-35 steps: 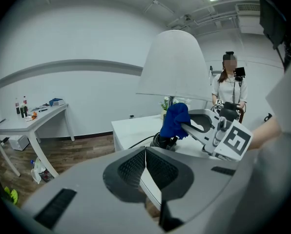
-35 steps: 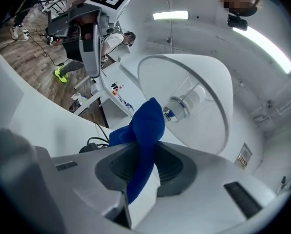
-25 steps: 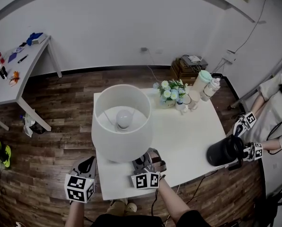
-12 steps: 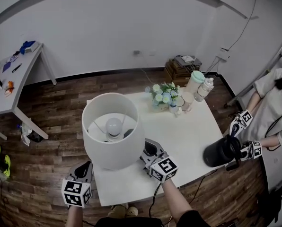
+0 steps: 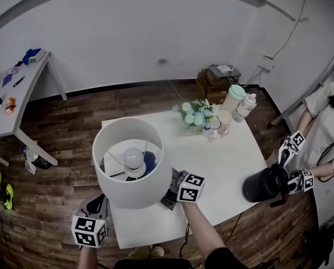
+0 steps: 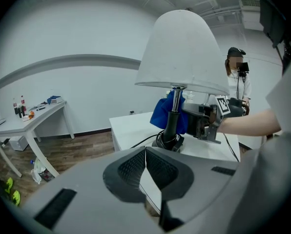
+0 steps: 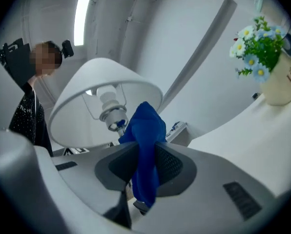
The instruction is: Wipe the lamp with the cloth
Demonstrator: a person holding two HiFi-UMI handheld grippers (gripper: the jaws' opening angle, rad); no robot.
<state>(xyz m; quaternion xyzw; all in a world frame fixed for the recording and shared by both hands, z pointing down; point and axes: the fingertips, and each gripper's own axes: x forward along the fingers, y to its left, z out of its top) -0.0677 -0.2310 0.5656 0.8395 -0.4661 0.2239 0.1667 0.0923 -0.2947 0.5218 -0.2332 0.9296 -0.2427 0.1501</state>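
Right gripper (image 7: pixel 144 167) pinches the blue cloth (image 7: pixel 145 130) by the lamp stem (image 6: pixel 173 117). Left gripper (image 6: pixel 145 167) has its jaws together, empty.

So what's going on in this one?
A person works at a white table with a gripper in each hand. The right gripper is shut on a blue cloth and holds it up under the shade of the lamp, at the stem, so the wiping looks under way. The left gripper is shut with nothing in it and sits back from the lamp, off the table's near corner.
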